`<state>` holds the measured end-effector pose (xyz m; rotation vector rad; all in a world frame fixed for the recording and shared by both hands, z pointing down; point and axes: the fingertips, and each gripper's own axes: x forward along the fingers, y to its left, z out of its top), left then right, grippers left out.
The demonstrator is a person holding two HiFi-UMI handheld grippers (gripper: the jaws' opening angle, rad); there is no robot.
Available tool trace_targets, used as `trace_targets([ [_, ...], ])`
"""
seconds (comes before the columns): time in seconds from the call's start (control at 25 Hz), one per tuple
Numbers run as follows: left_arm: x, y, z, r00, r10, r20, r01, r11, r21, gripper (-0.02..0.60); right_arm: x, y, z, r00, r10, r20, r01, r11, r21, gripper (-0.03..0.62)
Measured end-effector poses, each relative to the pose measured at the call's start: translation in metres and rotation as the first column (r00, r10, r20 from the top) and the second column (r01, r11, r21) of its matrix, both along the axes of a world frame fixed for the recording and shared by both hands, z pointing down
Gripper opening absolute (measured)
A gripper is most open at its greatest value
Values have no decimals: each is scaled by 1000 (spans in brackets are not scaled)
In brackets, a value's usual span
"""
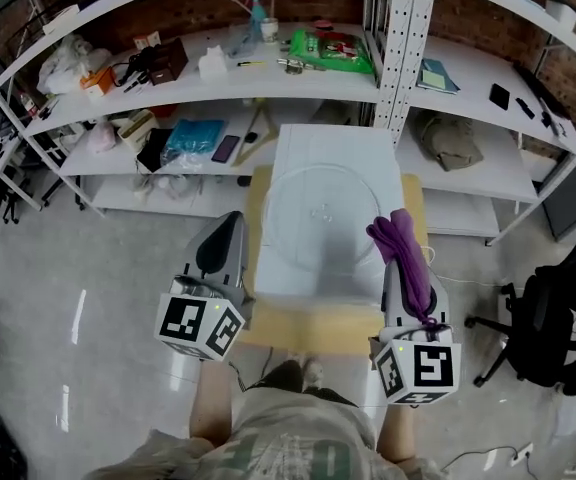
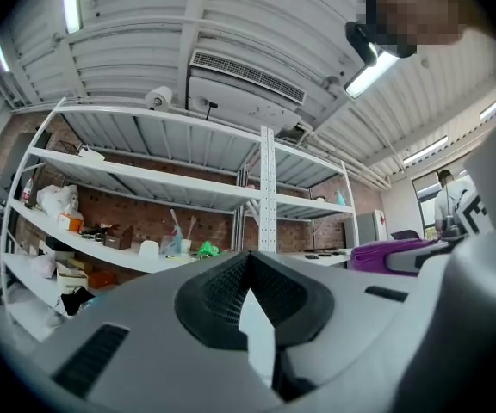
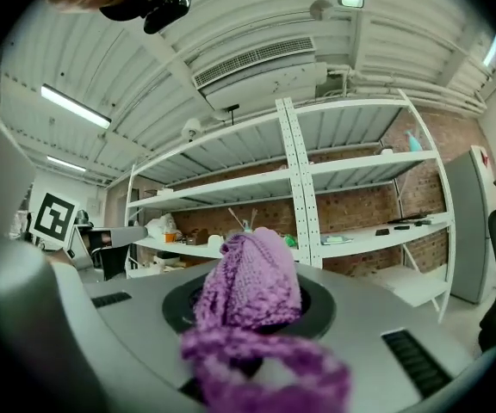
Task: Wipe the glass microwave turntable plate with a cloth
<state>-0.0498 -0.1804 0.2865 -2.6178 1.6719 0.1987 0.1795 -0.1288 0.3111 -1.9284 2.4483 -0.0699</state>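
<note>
The glass turntable plate (image 1: 320, 216) is seen lying flat on a white box (image 1: 306, 146), which is set on a wooden table (image 1: 308, 326) before the shelving (image 1: 268, 78). The left gripper (image 1: 224, 230) (image 2: 248, 263) is held just left of the box, its 2 jaws pressed together at the tips with nothing between them. The right gripper (image 1: 398, 260) (image 3: 251, 315) is held at the box's right edge, its jaws clamped on a purple knitted cloth (image 1: 406, 250) (image 3: 253, 284), which is draped back over the gripper body.
</note>
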Motion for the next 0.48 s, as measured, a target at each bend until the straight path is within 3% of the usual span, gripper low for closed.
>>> trace_targets([
  [0.24,6,34,35,997,18,69,-12,996,-86,2,-5,35,41,995,-41,95,49,995,-91,54],
  [0.36,-1,52,41,994,20,110,-10,995,-95,2,-12,65,58,996,-59,73,68,989,-131,54],
  [0.48,-18,80,41,995,17,102,-9,996,-85,2,-14,104,75,998,-21,51,30,984,-175,54],
])
